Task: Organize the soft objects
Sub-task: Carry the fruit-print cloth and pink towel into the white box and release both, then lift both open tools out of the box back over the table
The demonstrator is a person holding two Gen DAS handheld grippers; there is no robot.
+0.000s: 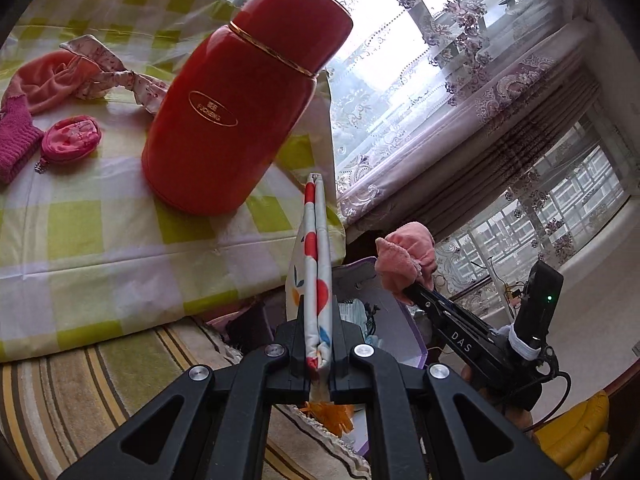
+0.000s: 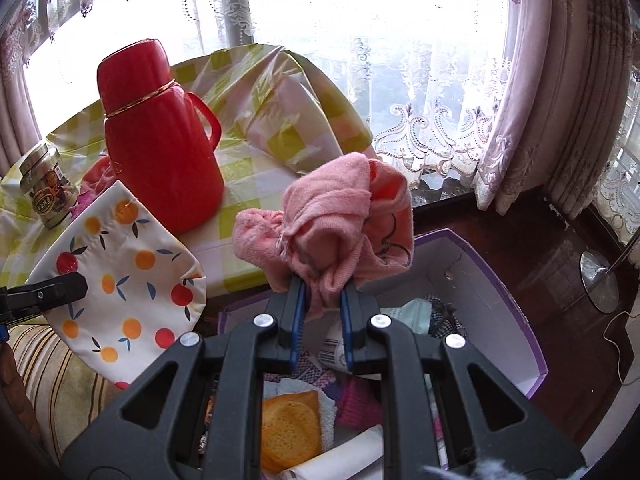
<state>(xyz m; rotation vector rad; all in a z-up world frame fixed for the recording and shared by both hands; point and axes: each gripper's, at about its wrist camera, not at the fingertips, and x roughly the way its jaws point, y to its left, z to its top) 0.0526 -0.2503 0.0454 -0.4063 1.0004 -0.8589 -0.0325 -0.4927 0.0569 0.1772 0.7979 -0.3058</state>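
Clamping a fruit-print pouch edge-on, the left gripper is fully clenched, the pouch's long axis running straight ahead past the fingertips toward the red thermos on the counter. The right gripper, narrowly parted, pinches a bunched pink towel rising above the purple-edged box.

Left gripper: black plastic linkage arms with triangular cut-outs, round silver screws at the pivots. Right gripper: same black frame and silver screws, blue pads inside the fingers; from the side, white "DAS" lettering, a black cable, a green indicator light.
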